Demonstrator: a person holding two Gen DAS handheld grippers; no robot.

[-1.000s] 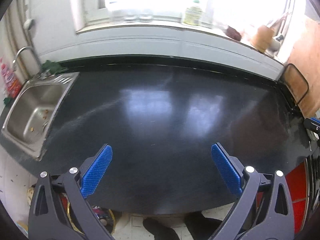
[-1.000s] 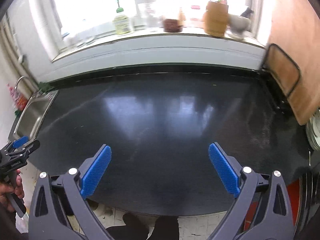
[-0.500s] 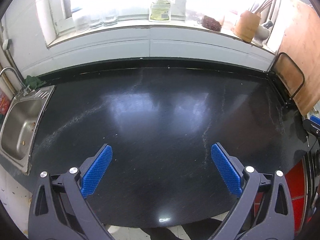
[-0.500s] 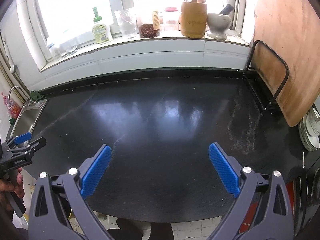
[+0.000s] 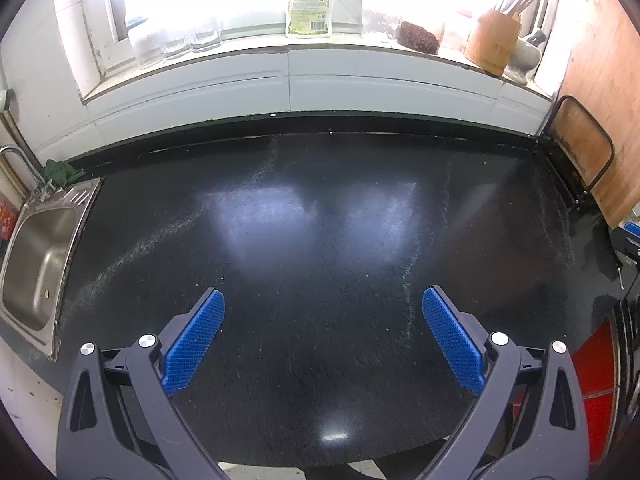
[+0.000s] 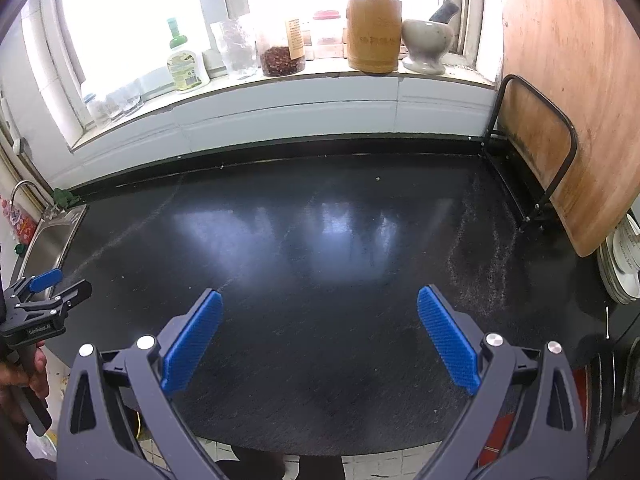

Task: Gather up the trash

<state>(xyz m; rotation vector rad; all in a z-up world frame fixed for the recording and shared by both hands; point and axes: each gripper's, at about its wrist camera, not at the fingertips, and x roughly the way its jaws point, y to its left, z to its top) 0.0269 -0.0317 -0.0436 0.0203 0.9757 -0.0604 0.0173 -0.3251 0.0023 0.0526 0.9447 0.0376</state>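
Note:
No piece of trash shows on the black countertop [image 5: 320, 220] in either wrist view, only fine crumbs and streaks of dust [image 6: 480, 264]. My left gripper [image 5: 324, 312] hangs open over the counter's front half, nothing between its blue pads. My right gripper [image 6: 320, 312] is likewise open and empty above the counter [image 6: 320, 240]. The left gripper [image 6: 52, 288] also appears at the left edge of the right wrist view, held by a hand [image 6: 24, 372]. A bit of the right gripper [image 5: 630, 236] peeks in at the right edge of the left wrist view.
A steel sink [image 5: 36, 264] lies at the counter's left end. A wooden board [image 6: 568, 92] leans in a black wire rack [image 6: 532, 176] at the right. Bottle [image 6: 184, 60], jars, a utensil holder [image 6: 374, 32] and a mortar [image 6: 426, 44] stand on the windowsill. Stacked plates [image 6: 622, 264] sit far right.
Both views have swung up and to the right over the last second; the sink slid left and the windowsill items came into fuller view. Both grippers stayed open.

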